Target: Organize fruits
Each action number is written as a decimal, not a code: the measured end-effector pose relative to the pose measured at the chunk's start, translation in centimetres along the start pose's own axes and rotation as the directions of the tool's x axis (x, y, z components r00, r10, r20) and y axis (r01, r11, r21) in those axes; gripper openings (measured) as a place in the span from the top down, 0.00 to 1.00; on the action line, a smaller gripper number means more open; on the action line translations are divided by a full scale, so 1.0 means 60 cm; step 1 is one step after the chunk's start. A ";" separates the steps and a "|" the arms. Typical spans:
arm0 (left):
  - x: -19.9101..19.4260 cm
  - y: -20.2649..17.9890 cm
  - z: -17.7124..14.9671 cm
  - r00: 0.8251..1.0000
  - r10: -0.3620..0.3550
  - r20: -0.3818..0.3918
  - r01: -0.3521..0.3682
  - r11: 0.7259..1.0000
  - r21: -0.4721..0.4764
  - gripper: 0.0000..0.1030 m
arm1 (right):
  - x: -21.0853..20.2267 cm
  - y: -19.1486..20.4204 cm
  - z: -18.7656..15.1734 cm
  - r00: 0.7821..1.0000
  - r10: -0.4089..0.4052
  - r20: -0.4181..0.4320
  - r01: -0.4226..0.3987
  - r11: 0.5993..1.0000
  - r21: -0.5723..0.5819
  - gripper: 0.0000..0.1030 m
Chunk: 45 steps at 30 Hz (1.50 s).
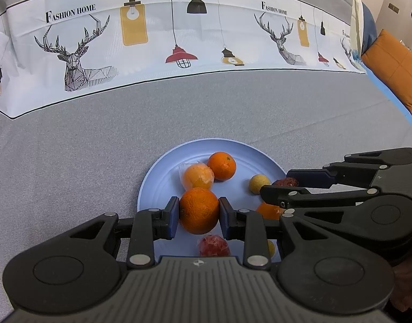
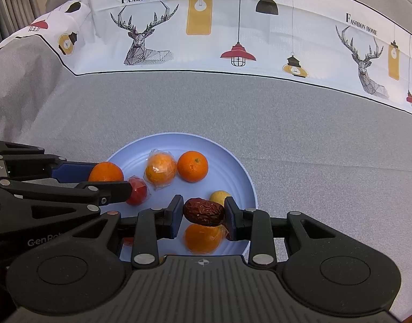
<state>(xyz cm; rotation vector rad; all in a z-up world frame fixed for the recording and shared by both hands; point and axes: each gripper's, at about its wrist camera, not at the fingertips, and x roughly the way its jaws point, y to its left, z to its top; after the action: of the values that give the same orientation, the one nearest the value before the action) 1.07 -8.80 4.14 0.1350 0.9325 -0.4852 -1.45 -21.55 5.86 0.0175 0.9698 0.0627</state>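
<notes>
Currently we record both tools over the pale blue plate (image 1: 149, 185), which sits on a grey cloth-covered table (image 1: 71, 148). Our left tool (image 1: 198, 211) is clenched on a large orange (image 1: 199, 210), blue pads pressed against its two sides, above the near part of the plate. Our right tool (image 2: 203, 212) grips a wrinkled dark red date (image 2: 203, 212) between its pads, held above a wrapped orange fruit (image 2: 203, 238) that lies on the plate's near edge.

On the plate we note: a bare orange (image 2: 192, 166) toward the far side; just left of it, a plastic-wrapped orange (image 2: 160, 171); a small yellow round fruit (image 2: 218, 197) behind the date, partly hidden; a red wrapped item (image 2: 137, 191) near the left tool's fingers, possibly a candy or small fruit, the view being too poor to settle it.

From the left wrist view, the red wrapped item (image 1: 213, 246) lies beneath the held orange, at the plate's near rim. A white printed band with deer and lamp motifs (image 1: 77, 62) crosses the cloth well beyond the plate. An orange cushion (image 1: 394, 67) shows at far right.
</notes>
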 end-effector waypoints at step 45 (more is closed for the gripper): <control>-0.115 -0.005 0.000 0.964 0.026 0.263 -0.018 0.999 -0.033 0.09 | -0.062 -0.051 -0.004 0.989 -0.080 0.128 0.064 0.991 0.122 0.05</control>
<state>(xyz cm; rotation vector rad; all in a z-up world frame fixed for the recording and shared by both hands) -2.49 -6.74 9.65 0.0510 0.6766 -0.4556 -3.60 -24.83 8.66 0.0936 0.8395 -0.0615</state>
